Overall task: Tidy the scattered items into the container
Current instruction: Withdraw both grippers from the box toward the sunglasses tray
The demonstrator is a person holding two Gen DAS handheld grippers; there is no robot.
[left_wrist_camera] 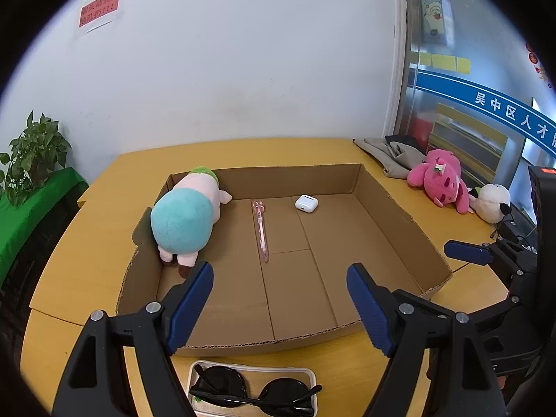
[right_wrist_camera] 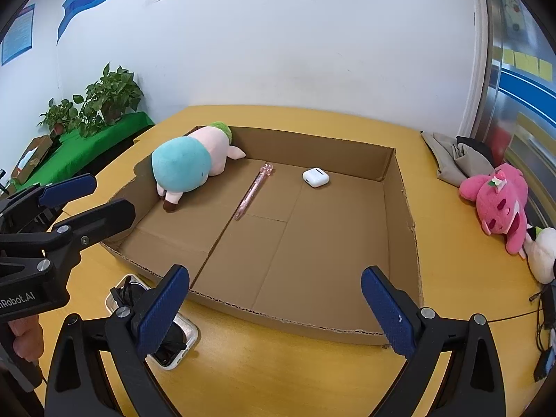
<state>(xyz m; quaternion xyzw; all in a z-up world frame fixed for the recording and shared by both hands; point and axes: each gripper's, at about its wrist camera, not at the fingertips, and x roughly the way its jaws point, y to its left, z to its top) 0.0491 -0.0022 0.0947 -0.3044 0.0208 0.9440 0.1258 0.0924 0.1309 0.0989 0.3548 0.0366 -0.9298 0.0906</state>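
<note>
White wall (left_wrist_camera: 226,69) behind yellow wood desk (left_wrist_camera: 243,153). Red paper notice (left_wrist_camera: 100,8) on wall at 11 o'clock. Potted green plants (right_wrist_camera: 104,100) on green-covered low surface (right_wrist_camera: 93,146) at 9 o'clock. Metal-framed glass panel (left_wrist_camera: 458,80) with blue banner and yellow sticky notes at 2 o'clock. Even bright light.

Open room over the box floor (right_wrist_camera: 312,243) right of pen (right_wrist_camera: 252,191); plush (right_wrist_camera: 187,166) crowding the left wall.
</note>
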